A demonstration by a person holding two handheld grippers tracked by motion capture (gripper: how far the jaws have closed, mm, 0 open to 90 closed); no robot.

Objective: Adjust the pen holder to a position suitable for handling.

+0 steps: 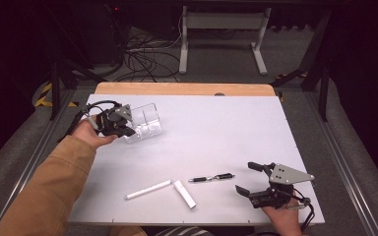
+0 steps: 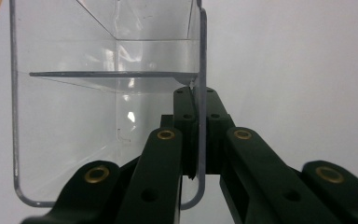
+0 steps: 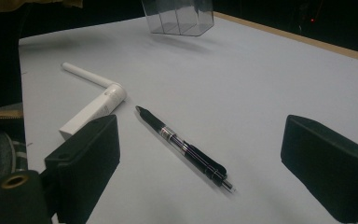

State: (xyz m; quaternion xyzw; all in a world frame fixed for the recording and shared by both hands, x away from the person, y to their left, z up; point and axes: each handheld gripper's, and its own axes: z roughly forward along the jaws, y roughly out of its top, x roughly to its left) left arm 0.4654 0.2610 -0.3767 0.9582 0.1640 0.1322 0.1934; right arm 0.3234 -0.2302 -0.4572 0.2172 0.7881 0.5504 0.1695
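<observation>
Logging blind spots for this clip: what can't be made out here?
- Clear organizer: its top is cut off by the left gripper view's upper edge.
- White tube: its print is too small; the right tongs hide its near end.
- Pen: markings too small in the high view.

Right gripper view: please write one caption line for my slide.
Open right gripper faces a black pen on the white table, beside two white sticks.

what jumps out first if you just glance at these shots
First, the clear plastic organizer at the table's far left, its wall pinched between the shut jaws of the left gripper. Next, the right gripper at the near right, wide open and aimed at a black pen. Two white tubes lie just left of the pen.
</observation>
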